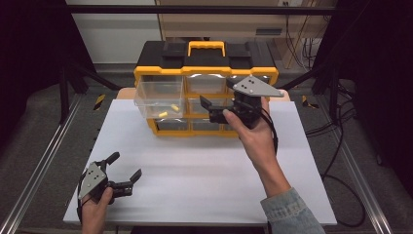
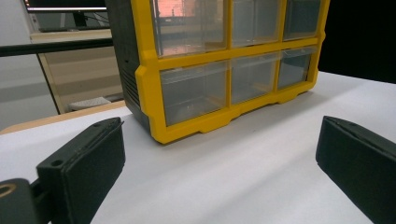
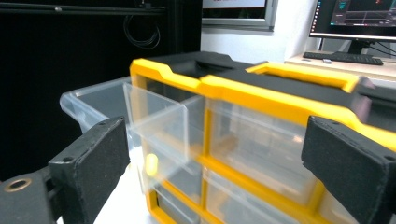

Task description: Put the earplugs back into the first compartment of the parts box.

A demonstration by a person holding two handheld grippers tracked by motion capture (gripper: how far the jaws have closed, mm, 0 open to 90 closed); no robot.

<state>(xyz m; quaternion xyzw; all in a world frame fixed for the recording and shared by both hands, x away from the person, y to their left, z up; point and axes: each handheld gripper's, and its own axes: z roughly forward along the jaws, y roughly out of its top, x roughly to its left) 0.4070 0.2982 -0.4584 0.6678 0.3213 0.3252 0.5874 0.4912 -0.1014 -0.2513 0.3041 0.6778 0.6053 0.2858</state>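
A yellow and black drawer organizer stands at the far middle of the white board. Its top left clear drawer is pulled out and holds two small yellow pieces. My right gripper hovers just in front of the organizer's middle drawers, to the right of the pulled-out drawer, open with nothing between its jaws. In the right gripper view the drawer and one yellow piece lie ahead of my right gripper. My left gripper rests open and empty near the front left corner, and faces the organizer.
The white board covers the table, with bare room between the organizer and the front edge. Metal rails run along both sides and cables trail on the right. A monitor and keyboard stand behind the organizer in the right gripper view.
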